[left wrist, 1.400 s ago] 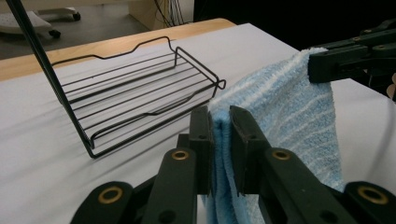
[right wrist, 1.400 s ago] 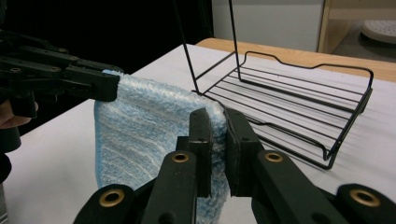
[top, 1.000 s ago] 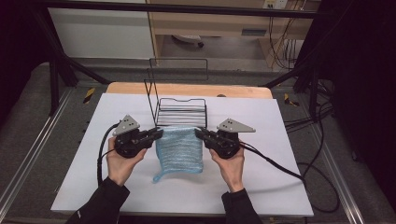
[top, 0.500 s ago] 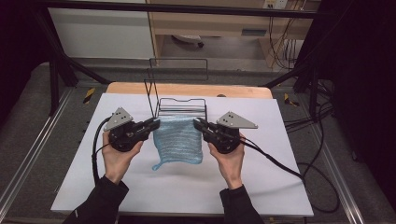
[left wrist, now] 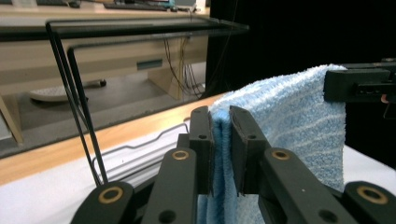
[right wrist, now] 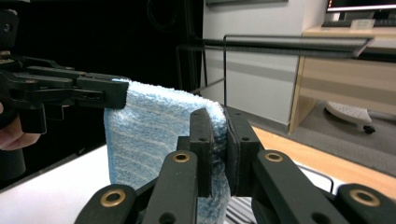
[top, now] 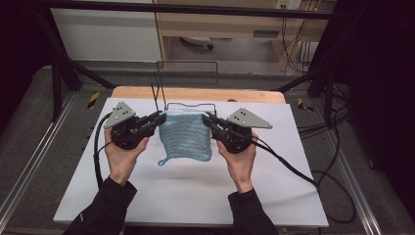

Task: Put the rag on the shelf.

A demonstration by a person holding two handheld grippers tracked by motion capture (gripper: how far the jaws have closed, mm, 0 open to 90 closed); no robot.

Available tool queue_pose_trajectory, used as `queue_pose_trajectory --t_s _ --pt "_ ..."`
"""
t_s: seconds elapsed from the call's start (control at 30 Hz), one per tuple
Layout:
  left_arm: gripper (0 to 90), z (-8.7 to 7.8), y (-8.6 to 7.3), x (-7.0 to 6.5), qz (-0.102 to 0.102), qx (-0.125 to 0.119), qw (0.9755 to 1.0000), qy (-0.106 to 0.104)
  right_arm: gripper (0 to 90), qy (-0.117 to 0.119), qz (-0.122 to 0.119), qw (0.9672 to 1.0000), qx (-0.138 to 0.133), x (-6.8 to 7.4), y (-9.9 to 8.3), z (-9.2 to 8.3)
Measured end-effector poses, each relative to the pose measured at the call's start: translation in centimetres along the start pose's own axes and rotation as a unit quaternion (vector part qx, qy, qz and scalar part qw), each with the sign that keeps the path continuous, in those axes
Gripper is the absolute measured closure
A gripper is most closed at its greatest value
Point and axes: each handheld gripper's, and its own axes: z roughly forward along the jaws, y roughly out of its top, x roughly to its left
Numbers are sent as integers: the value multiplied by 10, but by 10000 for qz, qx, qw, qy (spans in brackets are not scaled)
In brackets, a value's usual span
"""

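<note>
Above the white table (top: 195, 196), the high view shows a blue towel (top: 186, 134) stretched between two grippers and hanging clear of the tabletop, its loop dangling at the lower left corner. The left gripper (top: 159, 119) pinches the towel's upper left corner and the right gripper (top: 208, 120) pinches the upper right; each sits in a hand. A black wire rack (top: 183, 105) stands just behind the towel, near the table's wooden far edge, while the near half of the table lies bare

From the left gripper view, the left gripper (left wrist: 222, 140) has its jaws clamped on a fold of towel (left wrist: 289, 126), with the rack's (left wrist: 74, 93) thin bars rising to the left and the other gripper at the far right

From the right gripper view, the right gripper (right wrist: 219, 140) is clamped on the towel's (right wrist: 154, 135) edge, the rack (right wrist: 224, 70) behind
</note>
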Motion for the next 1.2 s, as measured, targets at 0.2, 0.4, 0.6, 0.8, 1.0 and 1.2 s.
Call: queue_pose_trajectory --t_s 0.2,0.4,0.6,0.8,1.0,1.2 --pt "801 -1 17 1 -8 -222 9998 22 831 -45 -95 9998 -158 1 16 2" --pt "801 0 32 0 41 -383 9993 28 831 -114 -135 9994 -309 -1 31 2" --pt "802 1 45 2 46 -526 9986 16 831 -176 -157 9987 -443 -3 43 2" --pt "802 3 60 3 99 -650 9978 49 832 -262 -257 9976 -593 -4 60 3" --pt "802 6 74 5 136 -750 9971 68 832 -335 -317 9965 -702 -6 74 4" --pt "802 9 88 7 181 -834 9963 88 833 -387 -361 9952 -821 -9 88 6"
